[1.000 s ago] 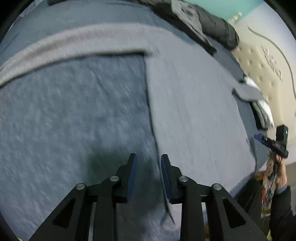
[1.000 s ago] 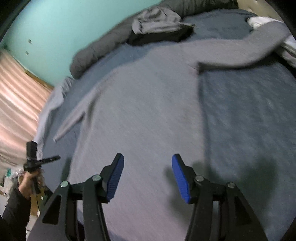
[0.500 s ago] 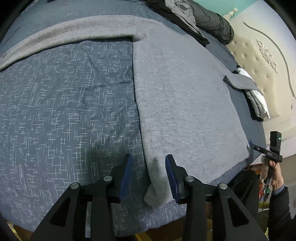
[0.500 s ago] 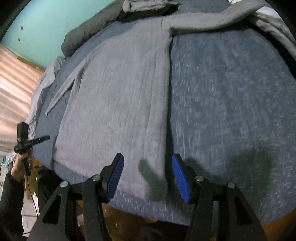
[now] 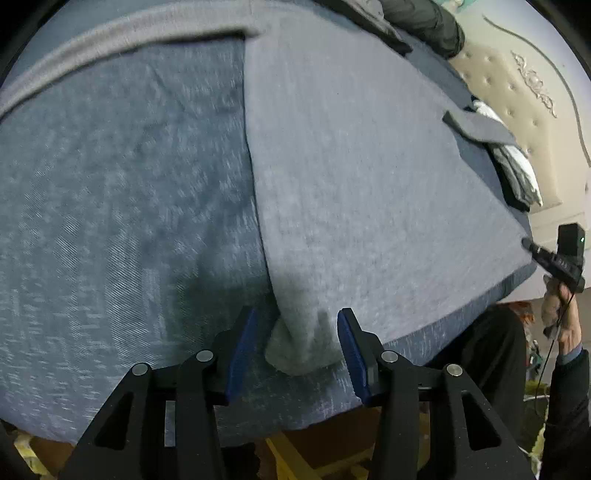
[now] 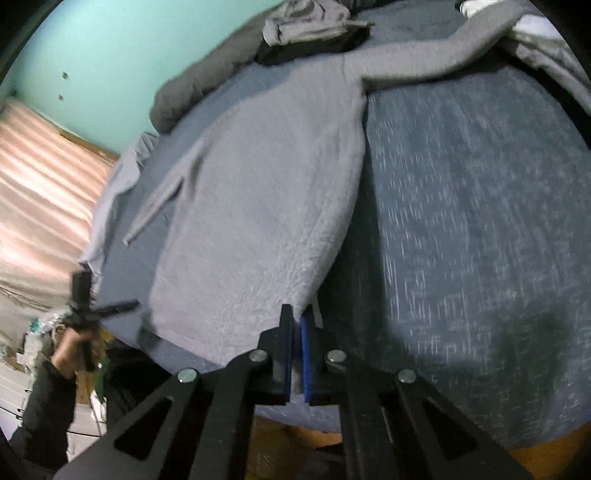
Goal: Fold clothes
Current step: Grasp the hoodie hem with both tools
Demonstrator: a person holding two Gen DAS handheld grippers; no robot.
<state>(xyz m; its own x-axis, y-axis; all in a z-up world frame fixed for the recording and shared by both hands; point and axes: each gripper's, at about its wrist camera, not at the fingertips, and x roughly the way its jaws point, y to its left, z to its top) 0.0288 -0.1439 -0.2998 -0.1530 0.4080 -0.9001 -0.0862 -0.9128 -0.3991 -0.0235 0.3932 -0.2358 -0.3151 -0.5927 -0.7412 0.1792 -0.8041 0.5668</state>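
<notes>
**Much of the scene is slipping out of view on both cameras**

The blue bedspread (image 5: pixel 122 206) is smearing into streaks of motion blur, its weave unreadable. The grey sweater's (image 6: pixel 258 206) corner is disappearing between the pressed-together pads of the right gripper (image 6: pixel 297 325), so how much cloth is pinched cannot be told. One sleeve (image 5: pixel 110 40) is running off the left wrist picture's left edge. The pile of clothes (image 6: pixel 310 26) at the far side is being cropped by the frame top. The person's hand (image 6: pixel 74 347) is blurring beyond detail.
</notes>
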